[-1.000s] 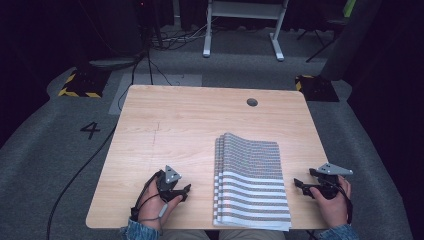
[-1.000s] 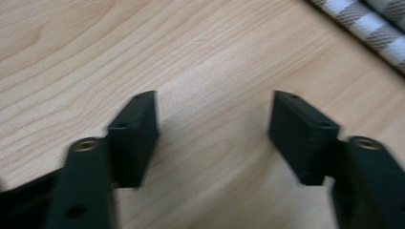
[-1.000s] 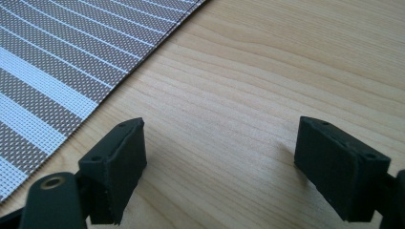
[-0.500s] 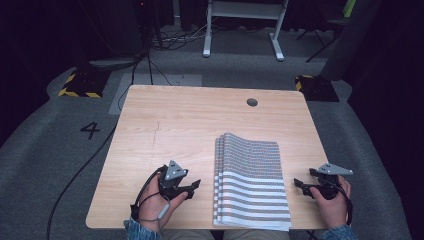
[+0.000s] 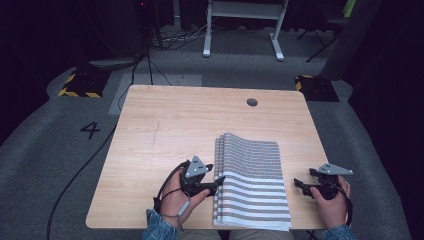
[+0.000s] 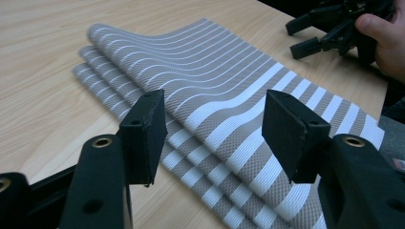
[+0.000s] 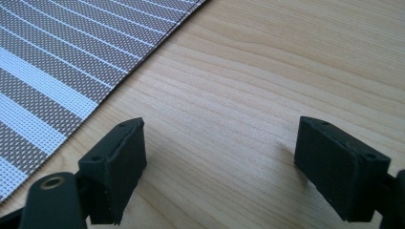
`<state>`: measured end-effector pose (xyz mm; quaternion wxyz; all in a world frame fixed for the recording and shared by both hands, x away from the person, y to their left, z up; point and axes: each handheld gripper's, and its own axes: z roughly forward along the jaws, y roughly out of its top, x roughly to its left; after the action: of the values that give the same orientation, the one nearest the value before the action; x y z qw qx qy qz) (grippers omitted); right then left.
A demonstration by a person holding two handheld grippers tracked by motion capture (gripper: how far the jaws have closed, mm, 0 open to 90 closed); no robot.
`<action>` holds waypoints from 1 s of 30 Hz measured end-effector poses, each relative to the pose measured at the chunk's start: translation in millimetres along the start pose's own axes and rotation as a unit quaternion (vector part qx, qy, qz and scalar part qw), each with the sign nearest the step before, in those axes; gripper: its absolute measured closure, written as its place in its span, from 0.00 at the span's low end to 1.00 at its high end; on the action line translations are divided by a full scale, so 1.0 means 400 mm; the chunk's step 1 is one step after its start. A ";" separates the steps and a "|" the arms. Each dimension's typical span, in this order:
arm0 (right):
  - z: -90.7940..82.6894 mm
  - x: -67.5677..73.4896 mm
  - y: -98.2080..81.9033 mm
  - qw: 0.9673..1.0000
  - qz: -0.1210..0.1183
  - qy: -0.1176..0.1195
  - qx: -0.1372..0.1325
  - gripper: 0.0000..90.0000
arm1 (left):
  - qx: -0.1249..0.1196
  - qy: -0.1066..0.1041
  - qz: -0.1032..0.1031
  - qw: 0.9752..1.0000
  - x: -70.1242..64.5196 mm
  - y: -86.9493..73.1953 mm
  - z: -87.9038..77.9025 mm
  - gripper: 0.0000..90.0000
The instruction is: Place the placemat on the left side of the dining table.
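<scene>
Left gripper (image 5: 216, 184) sits at the left edge of the stack of striped placemats (image 5: 252, 182), jaws spread apart with a clear gap between the pads. Jaws have just been closing a little, then eased back; nothing is pinched. In the left gripper view the mats' fanned edges lie between and beyond the two black jaws, pads not pressing on them; whether a jaw tip brushes the top mat, I cannot tell.

Stack: several grey-and-white striped woven mats, offset stepwise, lying flat on the wooden table (image 5: 165, 130), right-of-centre near the person's edge. Far end of the top mat is slightly humped.

Right gripper (image 5: 300, 184) rests just beside the stack's right edge, apart from it. Jaws stand wide open over bare wood, holding nothing; the mat edge lies to their left in the right gripper view.
</scene>
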<state>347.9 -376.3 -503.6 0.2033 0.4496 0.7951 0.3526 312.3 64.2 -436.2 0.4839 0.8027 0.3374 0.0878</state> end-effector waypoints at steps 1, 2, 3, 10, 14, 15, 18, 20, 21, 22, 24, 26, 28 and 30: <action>0.000 0.000 0.000 1.000 0.000 0.000 0.000 0.20 | 0.002 -0.002 0.004 1.000 -0.001 0.002 0.011 0.46; 0.000 0.000 0.000 1.000 0.000 0.000 0.000 0.20 | 0.004 -0.011 -0.001 1.000 -0.003 0.002 0.021 0.46; 0.000 0.000 0.000 1.000 0.000 0.000 0.000 0.20 | 0.007 -0.016 -0.002 1.000 -0.004 0.002 0.033 0.45; 0.000 0.000 0.000 1.000 -0.001 0.000 0.000 0.20 | 0.043 -0.019 -0.014 0.999 0.003 -0.027 0.103 0.43; 0.000 0.000 0.000 1.000 0.000 -0.001 0.000 0.20 | 0.057 -0.019 -0.022 0.998 0.003 -0.042 0.121 0.42; 0.000 0.000 0.000 1.000 0.000 -0.001 0.000 0.20 | 0.065 -0.021 -0.019 0.997 0.004 -0.048 0.127 0.40; 0.000 0.000 0.000 1.000 0.000 0.000 0.000 0.20 | 0.077 -0.016 -0.017 0.997 0.003 -0.062 0.139 0.33; 0.000 0.000 0.000 1.000 0.000 -0.001 0.000 0.20 | 0.073 -0.022 -0.016 0.997 0.005 -0.065 0.143 0.32; 0.000 0.000 0.000 1.000 0.000 -0.001 0.000 0.20 | 0.070 -0.020 -0.019 0.997 0.003 -0.067 0.145 0.32; 0.001 0.001 0.001 1.000 0.004 0.000 -0.001 0.20 | 0.070 -0.025 -0.025 0.997 0.002 -0.071 0.149 0.31; 0.001 0.001 0.002 1.000 0.001 -0.003 0.001 0.19 | 0.068 -0.047 -0.021 0.996 0.007 -0.083 0.162 0.31; 0.003 0.001 0.003 1.000 0.000 -0.003 0.000 0.19 | 0.077 -0.056 -0.016 0.995 0.004 -0.086 0.174 0.33; 0.004 0.001 0.004 1.000 -0.001 -0.003 0.000 0.19 | 0.081 -0.044 -0.006 0.996 0.001 -0.084 0.175 0.41; 0.004 0.001 0.004 1.000 -0.001 -0.004 0.000 0.19 | 0.081 -0.044 -0.012 0.996 -0.002 -0.086 0.176 0.61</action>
<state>349.8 -374.7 -503.6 0.2064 0.4501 0.7949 0.3505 328.8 23.6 -500.9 0.4329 0.8382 0.3312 0.0189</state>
